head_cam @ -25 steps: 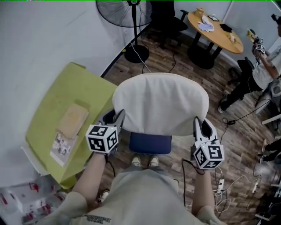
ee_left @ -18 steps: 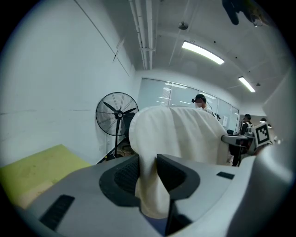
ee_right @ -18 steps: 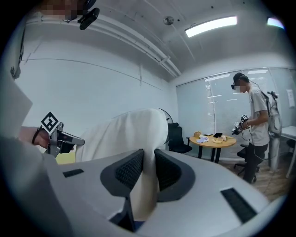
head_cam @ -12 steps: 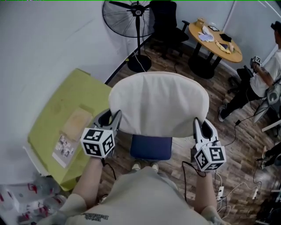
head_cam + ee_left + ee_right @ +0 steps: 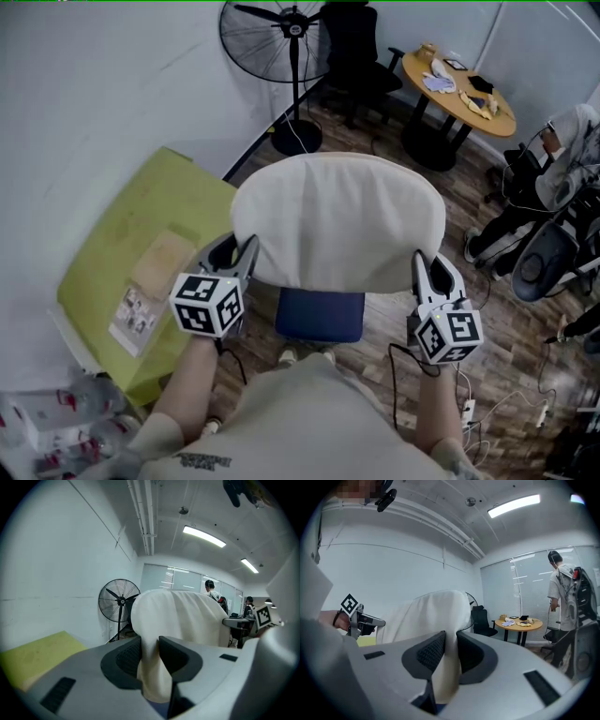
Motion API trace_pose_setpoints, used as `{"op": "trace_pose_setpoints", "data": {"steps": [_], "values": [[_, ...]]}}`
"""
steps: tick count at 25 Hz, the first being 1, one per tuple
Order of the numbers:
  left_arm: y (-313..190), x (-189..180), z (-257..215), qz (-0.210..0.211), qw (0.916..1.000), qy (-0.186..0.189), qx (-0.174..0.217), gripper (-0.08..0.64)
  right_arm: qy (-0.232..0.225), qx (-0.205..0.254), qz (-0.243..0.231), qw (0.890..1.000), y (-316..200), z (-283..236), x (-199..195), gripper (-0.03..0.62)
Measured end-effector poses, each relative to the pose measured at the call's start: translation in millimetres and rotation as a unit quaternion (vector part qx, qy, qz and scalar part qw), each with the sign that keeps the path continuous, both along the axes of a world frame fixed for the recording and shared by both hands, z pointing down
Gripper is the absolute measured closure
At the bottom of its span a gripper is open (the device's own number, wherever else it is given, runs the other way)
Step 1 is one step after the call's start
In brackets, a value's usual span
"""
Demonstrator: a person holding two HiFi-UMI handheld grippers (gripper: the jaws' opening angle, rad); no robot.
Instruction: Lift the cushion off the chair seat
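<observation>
A cream-white cushion (image 5: 339, 221) hangs in the air, held flat above a blue chair seat (image 5: 321, 313). My left gripper (image 5: 246, 255) is shut on the cushion's left near corner, and in the left gripper view the fabric (image 5: 154, 658) is pinched between the dark pads (image 5: 174, 654). My right gripper (image 5: 422, 272) is shut on the cushion's right near corner. The right gripper view shows the cloth (image 5: 449, 667) squeezed between its pads (image 5: 432, 651), with the left gripper's marker cube (image 5: 349, 605) beyond. The cushion hides most of the chair.
A yellow-green table (image 5: 141, 253) with a cardboard box (image 5: 161, 258) stands at the left. A standing fan (image 5: 291, 37), a black chair (image 5: 354, 47) and a round wooden table (image 5: 459, 84) are behind. A person (image 5: 562, 159) is at the right. Cables lie on the wood floor (image 5: 506, 375).
Both grippers have risen with the cushion, so more of the blue seat shows beneath it. The person at the right has shifted and bent lower.
</observation>
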State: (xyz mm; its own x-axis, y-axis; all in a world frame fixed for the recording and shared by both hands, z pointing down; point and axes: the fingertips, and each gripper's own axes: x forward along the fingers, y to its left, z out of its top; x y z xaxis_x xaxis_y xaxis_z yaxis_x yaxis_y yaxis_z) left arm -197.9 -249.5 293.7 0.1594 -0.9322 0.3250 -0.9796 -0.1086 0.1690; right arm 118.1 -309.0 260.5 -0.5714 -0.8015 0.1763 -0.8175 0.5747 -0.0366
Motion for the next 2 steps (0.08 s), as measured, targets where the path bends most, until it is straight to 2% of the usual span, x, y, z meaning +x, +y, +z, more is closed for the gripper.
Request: {"op": "trace_pose_setpoints", "data": {"steps": [2], "values": [[-0.9, 2.1, -1.1, 0.001, 1.0000, 0.001, 0.001, 0.433, -0.002, 0.001, 0.001, 1.000, 0.2, -0.4, 2.7, 0.500]]}}
